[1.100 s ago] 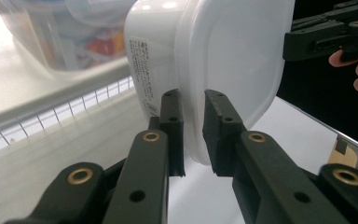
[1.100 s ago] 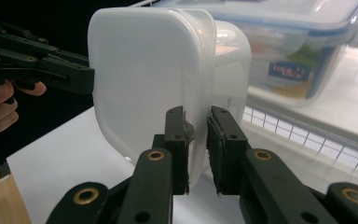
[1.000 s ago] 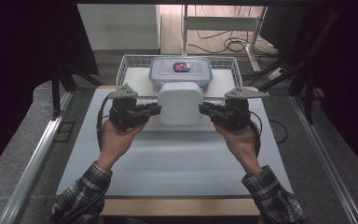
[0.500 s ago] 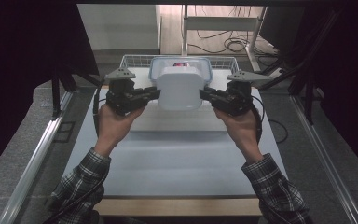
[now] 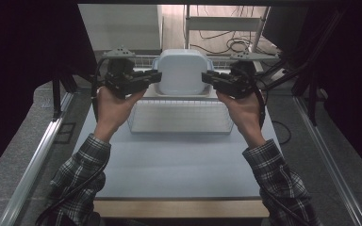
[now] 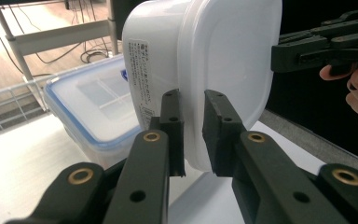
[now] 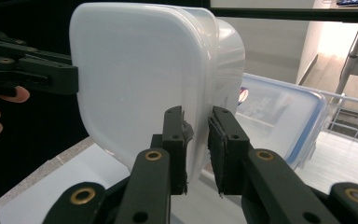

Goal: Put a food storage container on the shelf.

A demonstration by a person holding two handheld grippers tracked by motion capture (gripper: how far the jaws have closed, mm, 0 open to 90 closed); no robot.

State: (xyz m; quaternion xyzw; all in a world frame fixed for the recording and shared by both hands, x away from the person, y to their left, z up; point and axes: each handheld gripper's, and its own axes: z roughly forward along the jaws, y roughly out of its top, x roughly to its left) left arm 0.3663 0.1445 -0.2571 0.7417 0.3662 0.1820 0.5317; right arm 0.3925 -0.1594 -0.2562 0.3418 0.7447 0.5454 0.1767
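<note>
We hold a white lidded plastic container (image 5: 182, 71) in the air above the wire basket (image 5: 179, 117), left gripper (image 5: 154, 76) and right gripper (image 5: 208, 77) fingers pinching its opposite rims to keep it balanced.

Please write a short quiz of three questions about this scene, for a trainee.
1. True or false: the white lidded container rests on the table.
2. Which part of it does the left gripper pinch? A) the lid's rim B) the printed label C) the base
3. Fill in: behind the container stands a clear box whose lid has a ____ rim.

Key: 1 false, both grippers, the right gripper included, hold it in the air. 2 A. 3 blue.
</note>
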